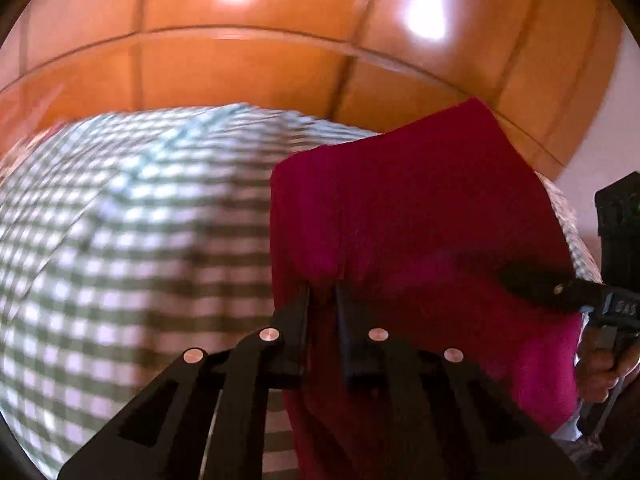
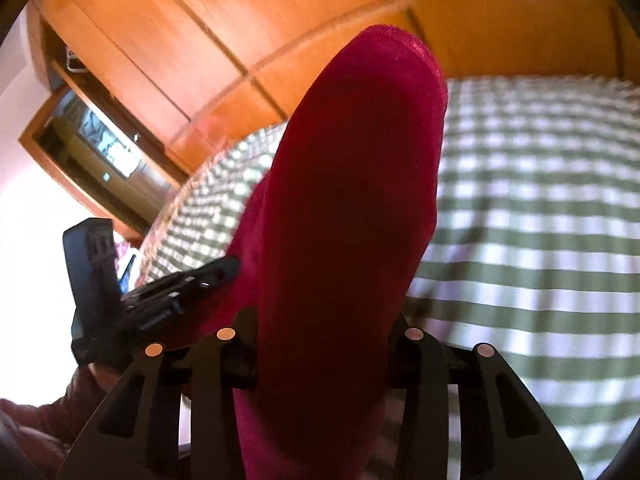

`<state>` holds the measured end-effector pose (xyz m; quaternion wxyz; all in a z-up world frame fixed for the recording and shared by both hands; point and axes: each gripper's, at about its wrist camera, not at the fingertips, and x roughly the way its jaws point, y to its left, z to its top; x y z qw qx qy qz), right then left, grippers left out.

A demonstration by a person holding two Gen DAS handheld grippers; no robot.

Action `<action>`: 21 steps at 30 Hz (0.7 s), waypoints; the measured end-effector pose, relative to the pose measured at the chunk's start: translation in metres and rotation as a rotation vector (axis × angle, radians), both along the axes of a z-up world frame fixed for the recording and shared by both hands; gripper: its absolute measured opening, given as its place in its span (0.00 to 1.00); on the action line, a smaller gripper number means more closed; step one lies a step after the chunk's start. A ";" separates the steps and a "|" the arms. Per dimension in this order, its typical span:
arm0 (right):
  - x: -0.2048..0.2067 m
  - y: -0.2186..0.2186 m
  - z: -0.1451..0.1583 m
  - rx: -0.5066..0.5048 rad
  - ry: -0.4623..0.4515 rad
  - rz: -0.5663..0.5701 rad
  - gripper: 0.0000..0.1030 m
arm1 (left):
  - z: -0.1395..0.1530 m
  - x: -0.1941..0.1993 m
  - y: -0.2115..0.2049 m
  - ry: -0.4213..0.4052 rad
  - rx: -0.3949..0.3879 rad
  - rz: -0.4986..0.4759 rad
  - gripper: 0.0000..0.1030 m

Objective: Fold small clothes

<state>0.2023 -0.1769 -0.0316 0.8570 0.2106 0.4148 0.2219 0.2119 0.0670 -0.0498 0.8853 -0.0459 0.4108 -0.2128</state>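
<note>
A magenta-red small garment (image 1: 416, 216) is held up above the green-and-white checked bedcover (image 1: 132, 240). My left gripper (image 1: 323, 288) is shut on the garment's near edge, fingers close together with cloth between them. My right gripper shows at the right of the left wrist view (image 1: 536, 284), its fingers closed on the garment's other side. In the right wrist view the garment (image 2: 352, 200) drapes over and hides my right gripper's fingertips (image 2: 328, 320); the left gripper (image 2: 224, 268) grips the cloth at the left.
The checked bedcover (image 2: 540, 240) fills the right wrist view's right side. An orange wooden wardrobe (image 1: 248, 68) stands behind the bed. A wooden-framed mirror or shelf (image 2: 96, 140) is at the left against a white wall.
</note>
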 end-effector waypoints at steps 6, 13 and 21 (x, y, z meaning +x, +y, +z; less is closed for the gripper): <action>-0.043 -0.094 0.039 -0.039 -0.092 -0.207 0.39 | 0.043 0.015 -0.119 -0.085 -0.018 -0.202 0.11; -0.076 -0.222 0.016 -0.070 -0.033 -0.443 0.40 | 0.040 0.032 -0.281 -0.058 0.080 -0.407 0.11; -0.098 -0.274 -0.047 -0.116 0.133 -0.628 0.74 | 0.000 0.021 -0.333 -0.024 0.206 -0.386 0.23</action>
